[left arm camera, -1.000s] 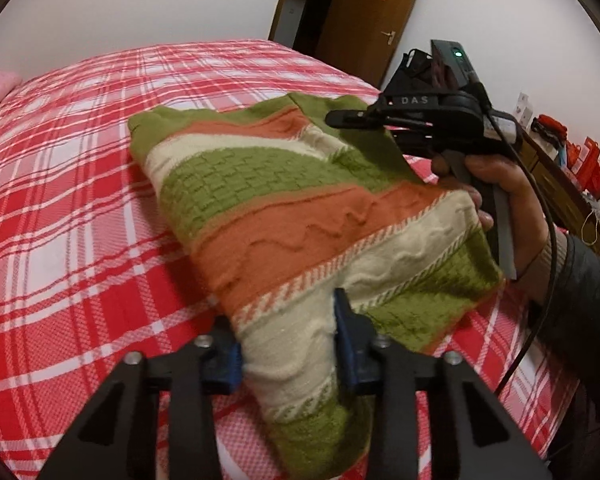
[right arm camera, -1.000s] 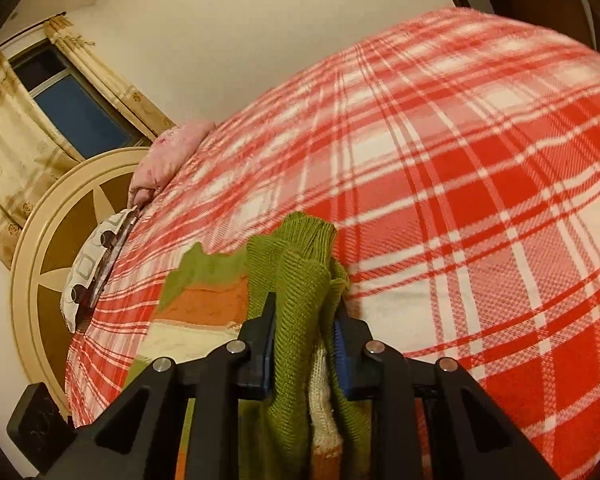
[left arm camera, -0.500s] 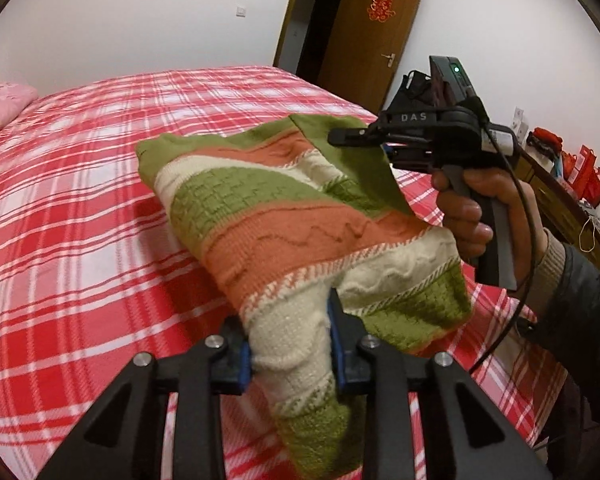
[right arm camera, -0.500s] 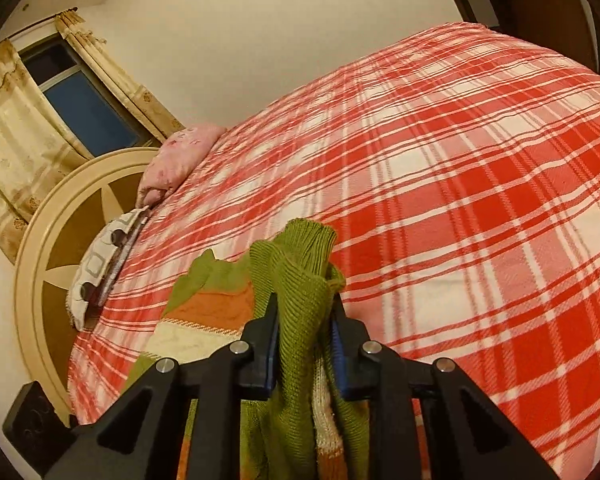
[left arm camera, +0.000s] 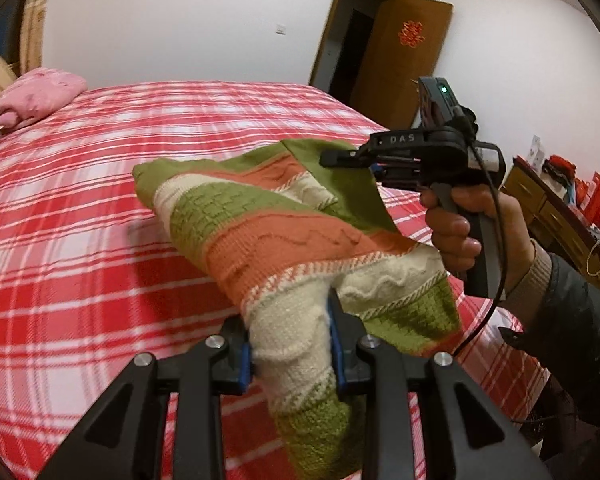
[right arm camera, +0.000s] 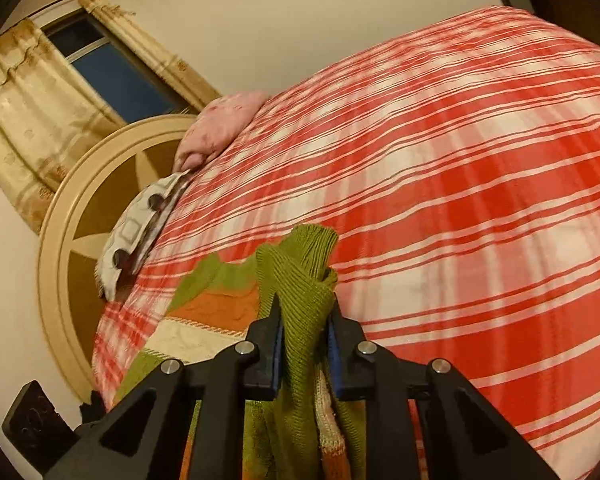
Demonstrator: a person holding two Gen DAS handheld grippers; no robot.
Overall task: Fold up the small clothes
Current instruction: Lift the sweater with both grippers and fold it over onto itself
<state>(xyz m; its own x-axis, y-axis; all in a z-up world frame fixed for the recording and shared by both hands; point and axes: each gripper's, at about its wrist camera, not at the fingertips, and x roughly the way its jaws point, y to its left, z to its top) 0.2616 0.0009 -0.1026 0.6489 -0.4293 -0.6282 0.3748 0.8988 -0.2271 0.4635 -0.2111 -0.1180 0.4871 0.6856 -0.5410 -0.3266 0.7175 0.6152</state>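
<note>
A striped sweater [left arm camera: 284, 236] is held above the bed [left arm camera: 80, 208], stretched between two grippers. In the left wrist view, the left gripper [left arm camera: 290, 344] at 6 o'clock is pinched on the cream band of the sweater's near edge, its jaws having just closed a little on the knit; the cloth runs from it toward 12 o'clock. At 2 o'clock the right gripper [left arm camera: 342, 159], gripped by a hand [left arm camera: 472, 228], is clamped on the green edge. In the right wrist view, the right gripper [right arm camera: 304, 320] is seen pressed on a bunched green fold [right arm camera: 300, 272], jaws just narrowed; the fold rises toward 12 o'clock and the sweater's striped body lies toward 9 o'clock, over the bed.
</note>
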